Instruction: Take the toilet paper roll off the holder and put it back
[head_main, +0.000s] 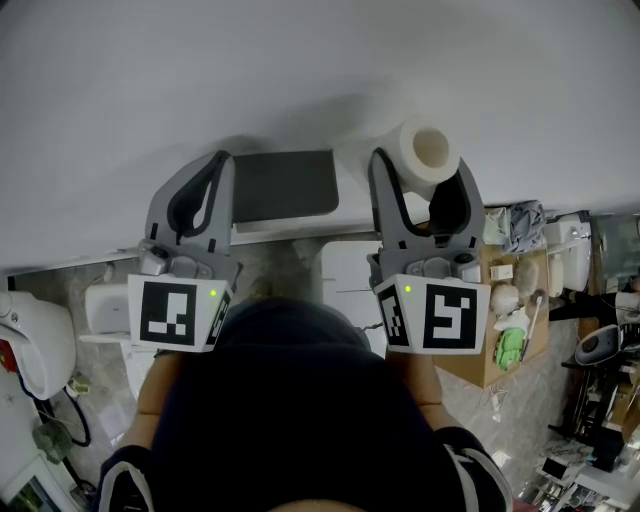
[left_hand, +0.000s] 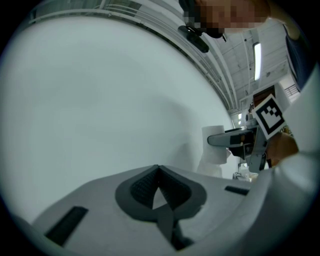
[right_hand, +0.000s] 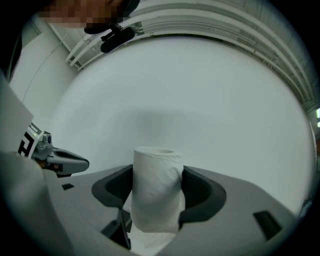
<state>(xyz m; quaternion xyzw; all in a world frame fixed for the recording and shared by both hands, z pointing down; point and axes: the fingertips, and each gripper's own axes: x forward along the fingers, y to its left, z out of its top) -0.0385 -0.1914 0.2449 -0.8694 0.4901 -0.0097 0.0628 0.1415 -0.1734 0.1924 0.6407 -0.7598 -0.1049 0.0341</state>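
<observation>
Right tool (right_hand: 157, 189) clamps toilet paper roll (right_hand: 157, 167); roll's lower end hidden.

A dark grey holder (head_main: 285, 185) juts flat from the white wall (head_main: 300, 70). Below it, the mottled stone floor (head_main: 290, 262) carries a white fixture (head_main: 105, 305) at the left and a white panel (head_main: 348, 270) near the middle. At the right is a cardboard box (head_main: 470, 366) with small white and green goods on top.
</observation>
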